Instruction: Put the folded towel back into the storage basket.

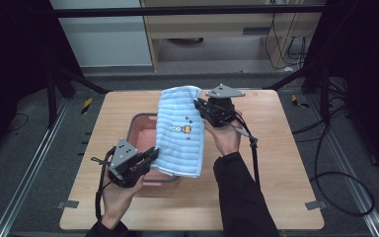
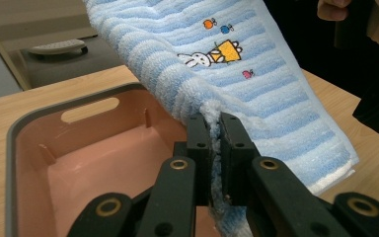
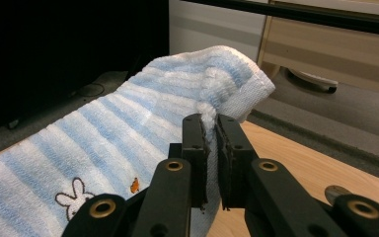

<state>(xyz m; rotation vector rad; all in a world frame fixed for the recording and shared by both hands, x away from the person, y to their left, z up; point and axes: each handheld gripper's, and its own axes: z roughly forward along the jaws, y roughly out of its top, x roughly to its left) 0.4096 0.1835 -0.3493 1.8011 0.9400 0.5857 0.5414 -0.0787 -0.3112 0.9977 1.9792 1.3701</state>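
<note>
Nearest the person, at the table's front, the left gripper [image 1: 152, 154] has its jaws clamped on the near corner of one towel [image 1: 181, 129], the terry bunched up between the pads, as the left gripper view shows. Just beyond and under it sits a single pink bin [image 1: 139, 121] with a grey rim, a handle slot cut in its wall and nothing I can see inside it. One towel, one bin, two grippers, one wooden table [image 1: 281, 163]

Stretched above the bin, the towel runs from that near corner up and away to the far one, striped pale blue and white with a small rabbit stitched near the middle. It sags a little between the two holds, so I judge it light, soft and limp; it should drape and fold wherever it is unsupported and will not slip easily out of a firm pinch. Corners or the hem are the sensible places to hold it

Farther back, the right gripper [image 1: 198, 104] is likewise closed tight on the far corner, a tuft of pile squeezed up between its jaws
</note>
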